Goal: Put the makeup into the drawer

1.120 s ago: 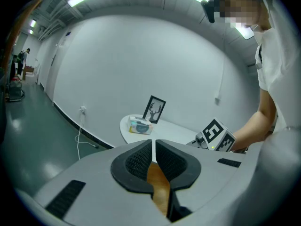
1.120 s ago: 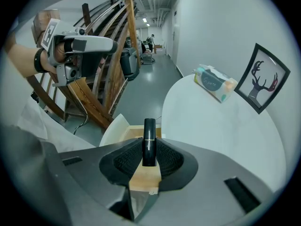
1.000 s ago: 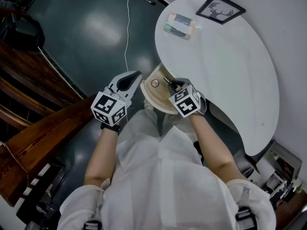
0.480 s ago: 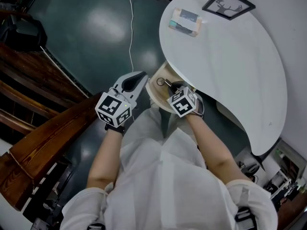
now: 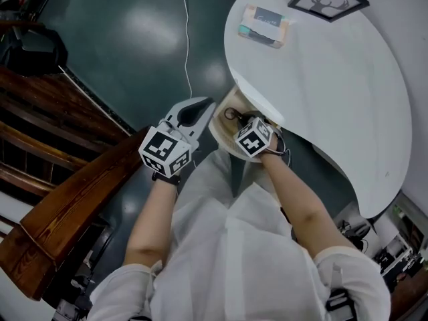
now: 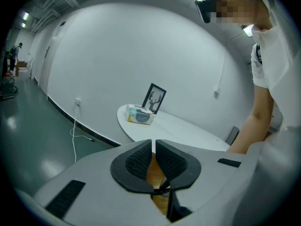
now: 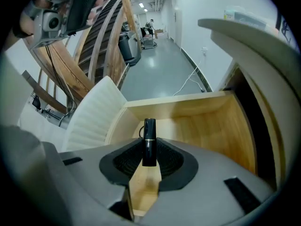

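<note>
The right gripper (image 7: 149, 157) has come down since a moment ago, from level with the drawer's front edge to well inside the open drawer (image 7: 202, 121), and it now points steeply down. The left gripper (image 6: 154, 145) has dipped only a little and hangs just left of the drawer. Its jaws are all but together, with nothing between them.

The right gripper's pads are clamped narrowly on the makeup (image 7: 149, 142), a slim black tube that stands upright above the bare wooden drawer floor. I'd say the task is most of the way through: the drawer is open and the tube is over it, but it is not yet let go. The release is still to come, and perhaps pushing the drawer shut under the white surface (image 5: 334, 79).
</note>
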Demonstrator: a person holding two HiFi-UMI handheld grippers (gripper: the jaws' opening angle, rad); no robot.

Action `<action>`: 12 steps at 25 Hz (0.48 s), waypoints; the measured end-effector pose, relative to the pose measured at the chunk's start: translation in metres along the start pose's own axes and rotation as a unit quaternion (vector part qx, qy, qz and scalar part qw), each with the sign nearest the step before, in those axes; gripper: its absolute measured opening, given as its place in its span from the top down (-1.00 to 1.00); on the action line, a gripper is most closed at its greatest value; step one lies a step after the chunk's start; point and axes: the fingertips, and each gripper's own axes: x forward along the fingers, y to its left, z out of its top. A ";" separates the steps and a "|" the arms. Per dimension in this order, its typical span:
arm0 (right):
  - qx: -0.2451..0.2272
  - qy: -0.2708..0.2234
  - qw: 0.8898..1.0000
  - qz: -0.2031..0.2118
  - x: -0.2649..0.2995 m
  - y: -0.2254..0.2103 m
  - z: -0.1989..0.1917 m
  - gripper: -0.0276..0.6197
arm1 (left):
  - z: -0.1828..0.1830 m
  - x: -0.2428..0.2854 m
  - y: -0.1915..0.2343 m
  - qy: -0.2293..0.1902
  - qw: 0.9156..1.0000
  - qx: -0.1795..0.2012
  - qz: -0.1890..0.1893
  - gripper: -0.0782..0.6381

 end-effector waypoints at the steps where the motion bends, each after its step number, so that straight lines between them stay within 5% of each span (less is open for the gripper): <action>1: 0.000 0.002 1.000 0.001 0.005 -0.002 -0.003 0.65 | -0.001 0.002 0.000 0.002 1.000 0.000 -0.001 0.70; 12: -0.014 0.026 1.000 -0.005 0.048 -0.024 -0.020 0.65 | -0.011 0.021 0.010 0.021 1.000 -0.003 -0.007 0.70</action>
